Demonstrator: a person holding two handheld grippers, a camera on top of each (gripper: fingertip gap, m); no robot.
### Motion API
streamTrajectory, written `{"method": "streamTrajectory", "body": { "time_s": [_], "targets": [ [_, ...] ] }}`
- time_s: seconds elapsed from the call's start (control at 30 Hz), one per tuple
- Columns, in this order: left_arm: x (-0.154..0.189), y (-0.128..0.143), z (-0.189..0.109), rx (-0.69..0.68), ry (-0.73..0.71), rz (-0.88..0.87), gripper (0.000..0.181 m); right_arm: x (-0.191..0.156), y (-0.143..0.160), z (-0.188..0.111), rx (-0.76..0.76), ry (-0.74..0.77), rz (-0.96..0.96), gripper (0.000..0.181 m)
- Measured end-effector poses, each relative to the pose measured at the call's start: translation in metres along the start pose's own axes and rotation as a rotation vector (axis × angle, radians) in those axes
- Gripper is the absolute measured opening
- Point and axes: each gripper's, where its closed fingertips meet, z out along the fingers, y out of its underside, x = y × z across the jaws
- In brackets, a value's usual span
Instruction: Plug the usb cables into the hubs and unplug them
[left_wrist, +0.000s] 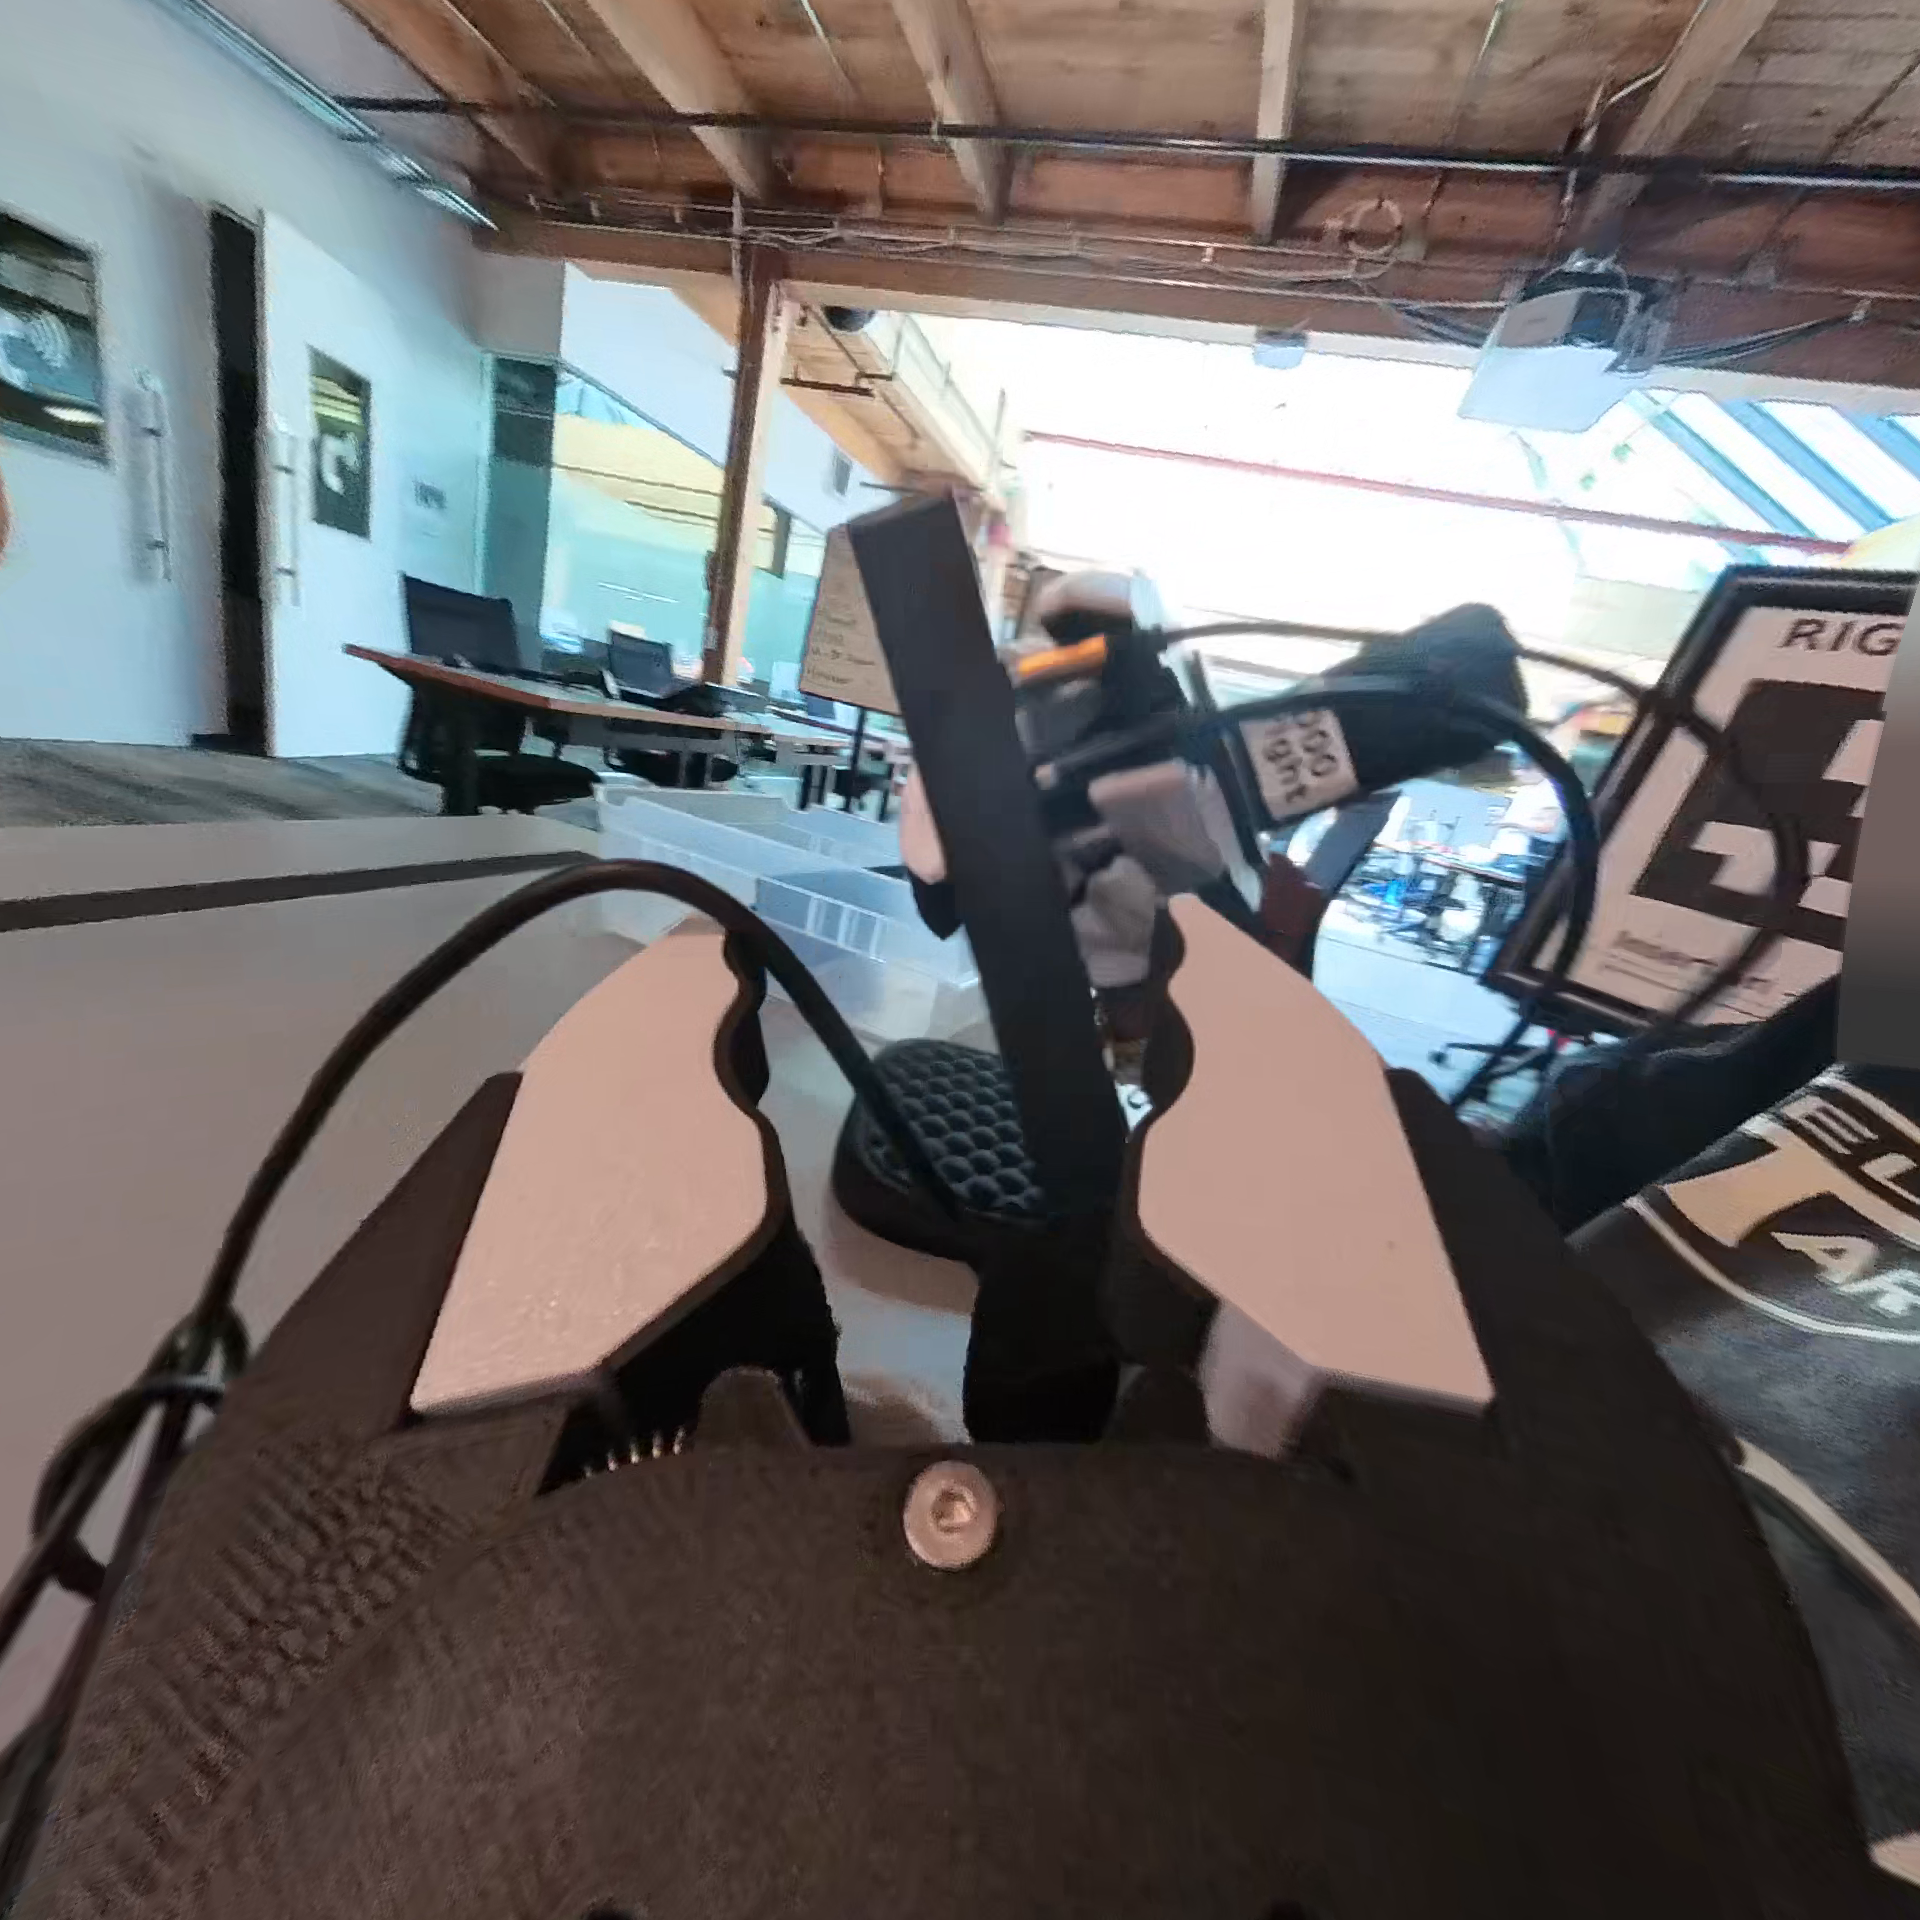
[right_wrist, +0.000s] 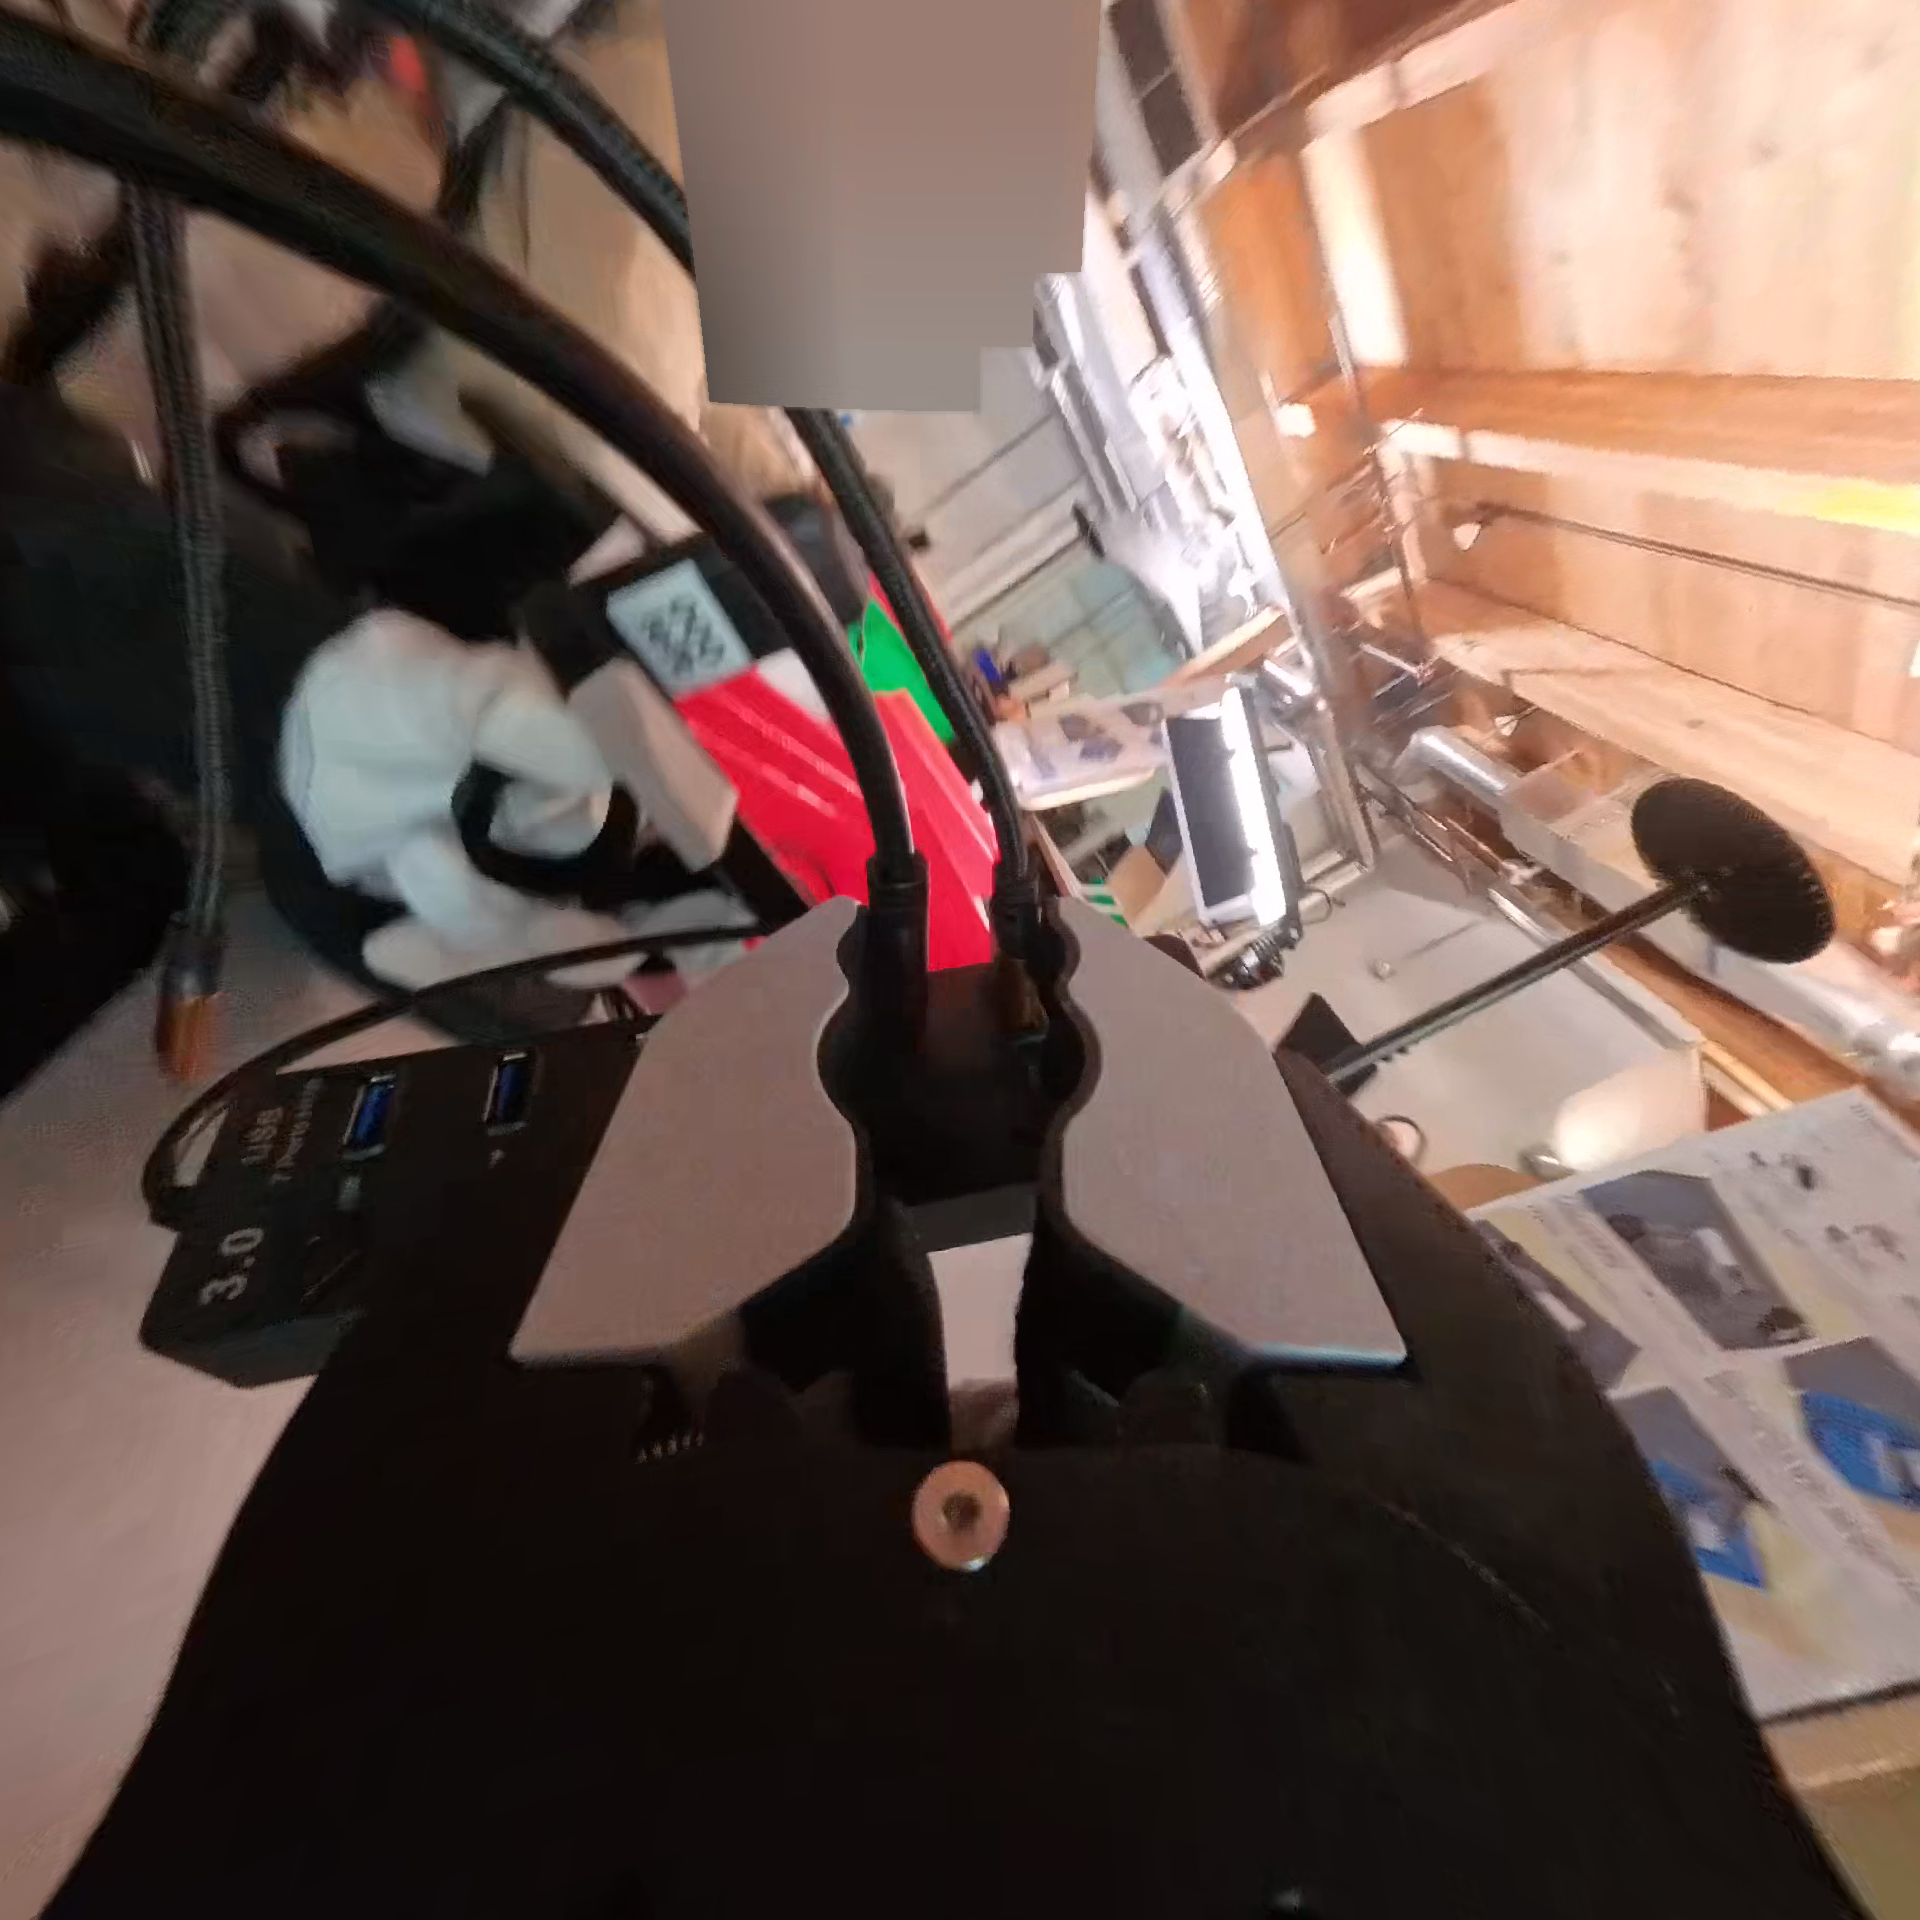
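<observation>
Now we pinch the black hub (right_wrist: 951, 1132) in the right claw (right_wrist: 951, 987), two cables (right_wrist: 883, 790) plugged in above the bench (right_wrist: 125, 1455), while the left claw (left_wrist: 961, 997), spread, straddles a black bar (left_wrist: 977, 790); next we judge pulling one plug straight out.

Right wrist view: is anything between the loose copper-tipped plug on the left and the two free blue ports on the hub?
Nothing visible does. The plug hangs apart from the hub, and both blue ports lie uncovered; the right gripper and two plugged cables sit farther along.
</observation>
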Motion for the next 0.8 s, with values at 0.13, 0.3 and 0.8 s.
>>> {"method": "streamTrajectory", "body": {
  "time_s": [0.13,0.3,0.8],
  "targets": [
    [-0.027,-0.023,-0.024,0.09,-0.284,0.178,0.069,-0.01,0.012,0.013,-0.101,0.025,-0.171,0.03],
    [-0.042,-0.062,-0.069,0.177,-0.566,0.398,0.049,0.008,0.018,0.004,-0.096,0.148,-0.197,0.03],
    [-0.071,-0.073,-0.114,0.101,-0.592,0.231,0.042,0.059,0.043,-0.043,-0.274,0.433,-0.451,0.029]
  ]
}}
